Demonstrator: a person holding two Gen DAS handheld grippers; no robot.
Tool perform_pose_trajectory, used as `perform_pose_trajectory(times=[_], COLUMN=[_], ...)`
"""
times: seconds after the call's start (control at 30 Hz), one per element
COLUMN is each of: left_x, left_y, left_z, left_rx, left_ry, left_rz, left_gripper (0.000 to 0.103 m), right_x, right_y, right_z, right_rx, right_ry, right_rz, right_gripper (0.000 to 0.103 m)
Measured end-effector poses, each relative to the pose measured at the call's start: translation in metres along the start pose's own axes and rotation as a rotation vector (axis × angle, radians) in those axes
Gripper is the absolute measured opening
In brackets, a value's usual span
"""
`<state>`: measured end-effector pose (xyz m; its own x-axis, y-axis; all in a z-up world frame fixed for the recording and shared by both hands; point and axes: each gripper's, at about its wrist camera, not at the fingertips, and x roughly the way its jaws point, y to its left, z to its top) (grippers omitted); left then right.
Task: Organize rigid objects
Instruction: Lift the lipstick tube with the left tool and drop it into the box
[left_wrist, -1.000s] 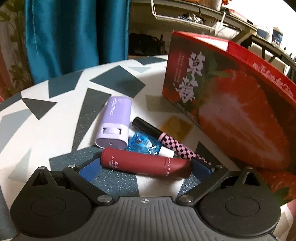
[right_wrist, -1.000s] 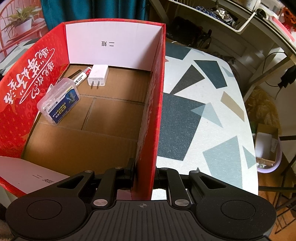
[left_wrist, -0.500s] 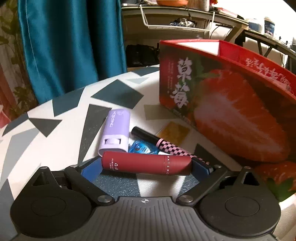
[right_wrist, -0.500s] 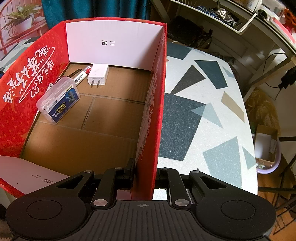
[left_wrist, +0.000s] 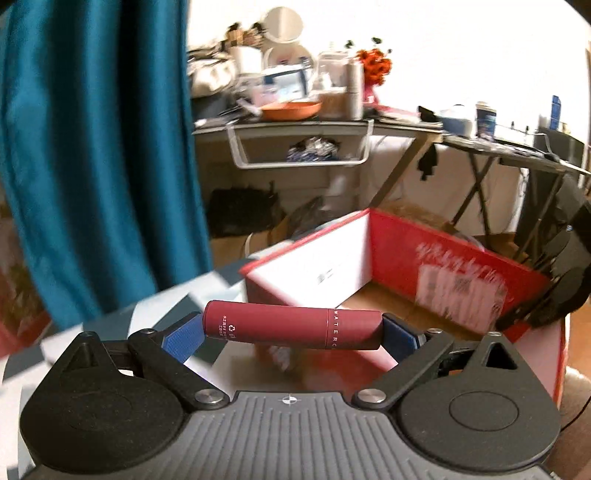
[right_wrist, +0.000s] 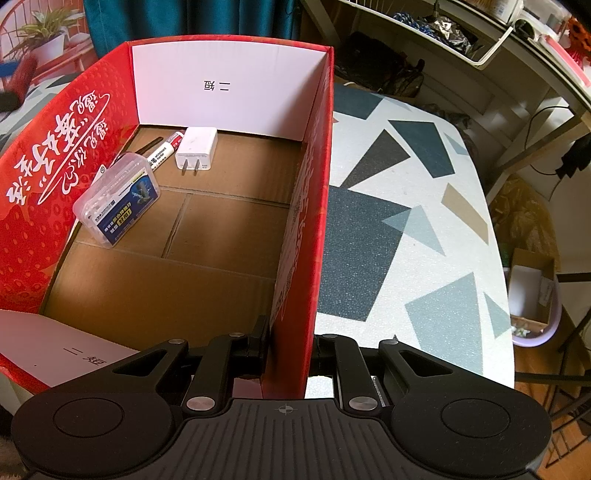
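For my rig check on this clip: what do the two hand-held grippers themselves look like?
Both share one build: a grey ribbed body with a small crosshair mark, two round black discs at the sides, and black linkage arms with silver pivot pins. The left hand-held gripper has blue textured pads. On the right hand-held gripper the fingers look black; no pad colour shows. No cables, hands or sleeves visible.

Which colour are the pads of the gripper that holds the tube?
Blue pads, seen best in the left wrist view.

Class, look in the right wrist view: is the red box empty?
No: the red box holds a clear case, a marker and a white charger.
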<state>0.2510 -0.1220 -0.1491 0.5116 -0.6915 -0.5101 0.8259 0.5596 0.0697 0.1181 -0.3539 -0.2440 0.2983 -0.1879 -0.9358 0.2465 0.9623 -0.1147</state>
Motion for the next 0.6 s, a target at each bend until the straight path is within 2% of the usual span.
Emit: perform_pose_trajectory(times=[0.13, 0.3, 0.6], left_x=[0.018, 0.041, 0.068], left_y=[-0.025, -0.045, -0.049], left_z=[0.015, 0.019, 0.016], left_rx=[0.093, 0.202, 0.295], left_ry=[0.019, 0.073, 0.177], left_rz=[-0.014, -0.009, 0.013], left_gripper=[0.101, 0.101, 0.101], right_x=[0.0, 0.0, 0.0], right_y=[0.0, 0.0, 0.0], right_z=[0.0, 0.0, 0.0], right_rx=[0.001, 0.0, 0.001], right_ry=[-0.001, -0.002, -0.002], right_rz=[0.0, 0.001, 0.001], right_gripper=[0.015, 0.015, 0.016])
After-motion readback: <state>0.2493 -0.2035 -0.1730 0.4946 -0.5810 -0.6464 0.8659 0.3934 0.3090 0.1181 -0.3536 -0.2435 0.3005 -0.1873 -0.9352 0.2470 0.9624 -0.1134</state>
